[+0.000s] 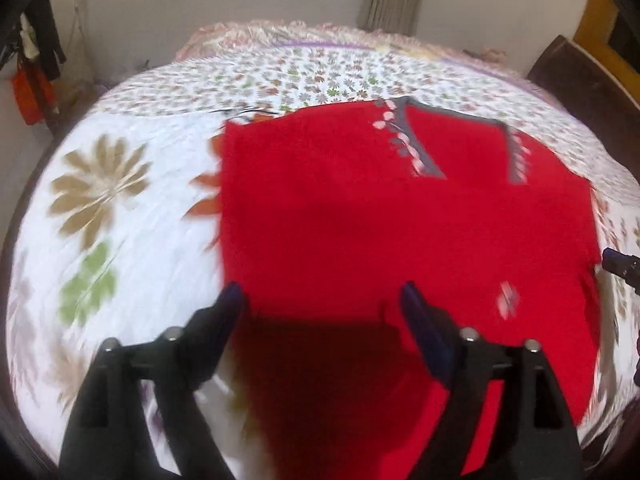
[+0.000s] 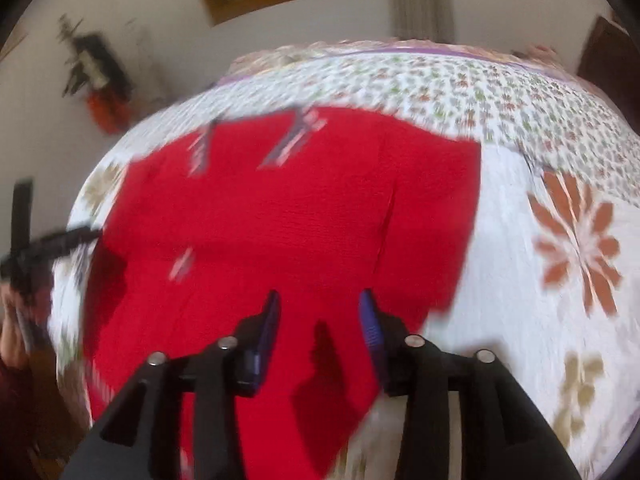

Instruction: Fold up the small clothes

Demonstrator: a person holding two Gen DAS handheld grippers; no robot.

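Note:
A red garment (image 1: 360, 208) with a grey, pink-dotted neckline trim (image 1: 416, 148) lies spread flat on the floral bedsheet (image 1: 120, 208). My left gripper (image 1: 322, 296) hovers over its near left part, jaws wide open with nothing between them. In the right wrist view the same garment (image 2: 300, 208) fills the middle. My right gripper (image 2: 319, 300) is open above its near edge, holding nothing. The left gripper (image 2: 60, 240) shows at the left border, held by a hand (image 2: 12, 340). Both views are motion-blurred.
The sheet (image 2: 540, 320) has bare room to the left and right of the garment. A pink fringed blanket (image 1: 280, 32) lies at the far end. A dark wooden bed frame (image 1: 580, 68) rises at the right. Clothes hang on the left wall (image 1: 36, 60).

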